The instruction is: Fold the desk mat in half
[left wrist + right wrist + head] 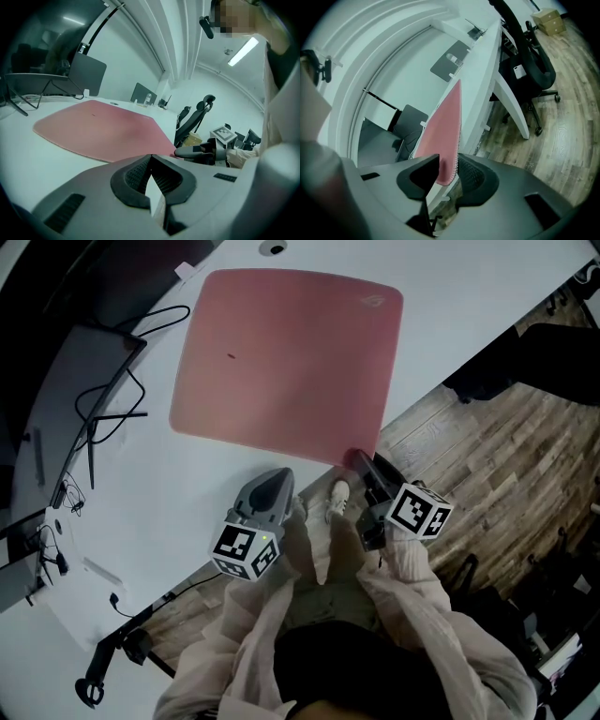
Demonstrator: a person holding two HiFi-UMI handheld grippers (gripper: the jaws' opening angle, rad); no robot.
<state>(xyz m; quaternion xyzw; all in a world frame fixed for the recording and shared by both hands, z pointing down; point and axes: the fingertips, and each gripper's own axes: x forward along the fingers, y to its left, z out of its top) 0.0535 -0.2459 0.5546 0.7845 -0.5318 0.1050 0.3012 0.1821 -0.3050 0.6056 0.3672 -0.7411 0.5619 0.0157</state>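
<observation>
**Right claw straddling the near corner of a pink desk mat before the fold**

The desk mat [291, 362] is lying flat in the upper middle of the head view, on a white table [187, 512]. The right claw [361, 465] is sitting at the mat's lower right corner, by the table's edge. In the right gripper view its jaws are standing spread with that corner between them, apparently not pinching it. The left claw [279, 476] is hovering just below the mat's lower edge, jaws pressed together on nothing.

The step probably calls for seating the right claw past the border before closing, so the corner is not slipping out. Taking the lower left corner with the left claw should help both corners rise together and land squarely on the far edge.

The mat is looking thin and pliable: a matte pink rectangle with rounded corners and a finely ridged border. The table is looking smooth and hard. The claw pads are black and ribbed.
</observation>
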